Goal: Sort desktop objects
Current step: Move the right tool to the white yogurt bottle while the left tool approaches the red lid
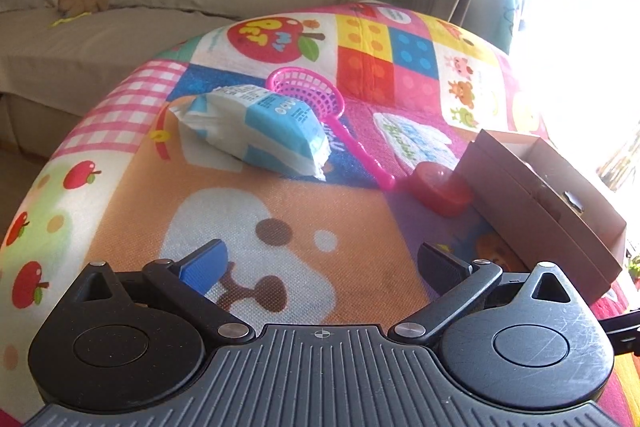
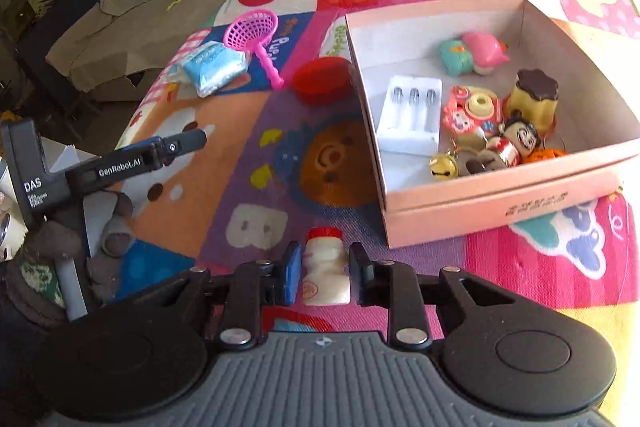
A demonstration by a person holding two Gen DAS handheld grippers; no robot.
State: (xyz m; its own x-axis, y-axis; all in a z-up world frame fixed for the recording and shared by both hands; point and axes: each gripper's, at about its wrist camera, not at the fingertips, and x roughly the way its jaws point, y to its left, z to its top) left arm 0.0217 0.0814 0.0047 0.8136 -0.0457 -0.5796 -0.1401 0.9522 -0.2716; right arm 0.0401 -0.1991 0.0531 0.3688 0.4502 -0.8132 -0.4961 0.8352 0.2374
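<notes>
A small white yogurt-drink bottle [image 2: 325, 279] with a red cap lies on the colourful play mat between the fingers of my right gripper [image 2: 325, 251]. The blue left pad stands a sliver off it and the right finger sits right at its side. The jaws are open. The pink cardboard box [image 2: 500, 195] stands just right of it and holds a white battery charger [image 2: 410, 115], a pink toy [image 2: 476, 53], a pudding toy [image 2: 534, 99] and a small figure [image 2: 516, 143]. My left gripper [image 1: 320, 259] hovers open over the mat with nothing between its fingers.
On the mat beyond lie a blue-and-white tissue pack [image 1: 256, 131], a pink net scoop [image 1: 308, 91] and a red round lid [image 1: 440, 191] against the box [image 1: 540, 195]. A beige sofa [image 1: 120, 27] runs behind. A gloved hand [image 2: 116, 235] holds the left gripper [image 2: 192, 139].
</notes>
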